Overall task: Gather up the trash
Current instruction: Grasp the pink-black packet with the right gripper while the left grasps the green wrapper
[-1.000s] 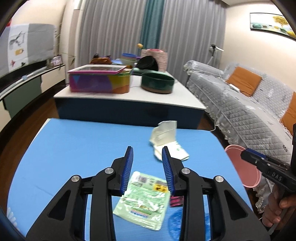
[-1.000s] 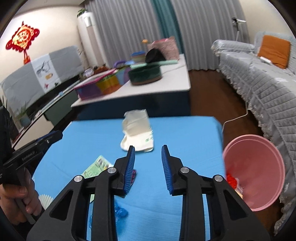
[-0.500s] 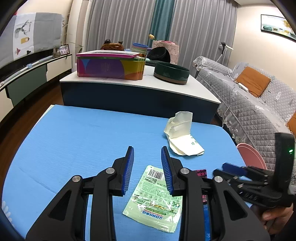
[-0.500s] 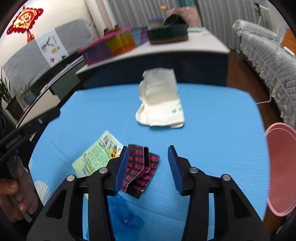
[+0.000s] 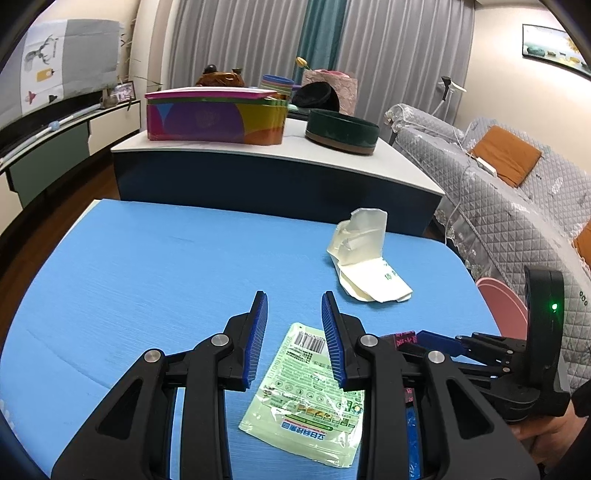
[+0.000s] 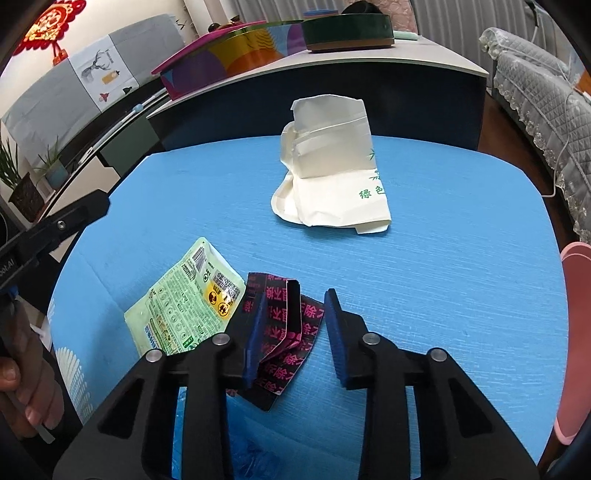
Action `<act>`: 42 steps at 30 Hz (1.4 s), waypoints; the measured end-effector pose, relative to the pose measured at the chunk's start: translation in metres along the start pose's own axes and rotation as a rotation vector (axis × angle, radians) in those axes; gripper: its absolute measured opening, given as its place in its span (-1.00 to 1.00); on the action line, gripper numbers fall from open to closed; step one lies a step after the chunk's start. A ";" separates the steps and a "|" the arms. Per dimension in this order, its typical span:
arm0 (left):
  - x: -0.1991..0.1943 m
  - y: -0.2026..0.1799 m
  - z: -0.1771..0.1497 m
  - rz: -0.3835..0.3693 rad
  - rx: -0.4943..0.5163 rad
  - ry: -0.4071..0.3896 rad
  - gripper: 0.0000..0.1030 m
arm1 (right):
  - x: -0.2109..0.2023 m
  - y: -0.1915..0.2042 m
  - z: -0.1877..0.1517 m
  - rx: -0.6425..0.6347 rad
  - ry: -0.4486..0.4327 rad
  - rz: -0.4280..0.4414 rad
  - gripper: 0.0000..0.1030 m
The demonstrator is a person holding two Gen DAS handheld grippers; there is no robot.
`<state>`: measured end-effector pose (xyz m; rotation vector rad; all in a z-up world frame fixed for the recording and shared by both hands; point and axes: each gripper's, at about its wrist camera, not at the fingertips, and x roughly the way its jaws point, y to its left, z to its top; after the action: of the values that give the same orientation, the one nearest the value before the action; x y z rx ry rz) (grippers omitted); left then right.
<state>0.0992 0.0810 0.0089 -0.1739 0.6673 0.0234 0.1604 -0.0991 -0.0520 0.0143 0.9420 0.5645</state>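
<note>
Your right gripper (image 6: 295,325) has just been closing around the black-and-pink wrapper (image 6: 284,332) on the blue bench (image 6: 443,288); its fingers straddle the raised fold without pinching it. Your left gripper (image 5: 293,339) hovers unclenched over the green pouch (image 5: 310,391) beside it. The pink bin (image 6: 576,332) waits off the bench's edge, contents unseen.

Home living room. Quilted grey sofa (image 5: 517,206) with orange cushion (image 5: 508,155) sitting at right, grey curtains (image 5: 369,48) hanging behind, framed picture (image 5: 554,50) hanging on wall, red knot ornament (image 6: 48,26) hanging above long sideboard (image 6: 92,110), potted plant (image 6: 18,181) standing nearby.
</note>
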 end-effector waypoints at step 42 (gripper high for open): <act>0.049 -0.051 -0.045 0.053 0.167 0.198 -0.93 | -0.003 -0.018 0.007 0.050 0.001 0.043 -0.29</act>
<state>0.1145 0.0213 -0.0481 0.0031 0.8674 0.0010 0.1724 -0.1144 -0.0505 0.0797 0.9586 0.5806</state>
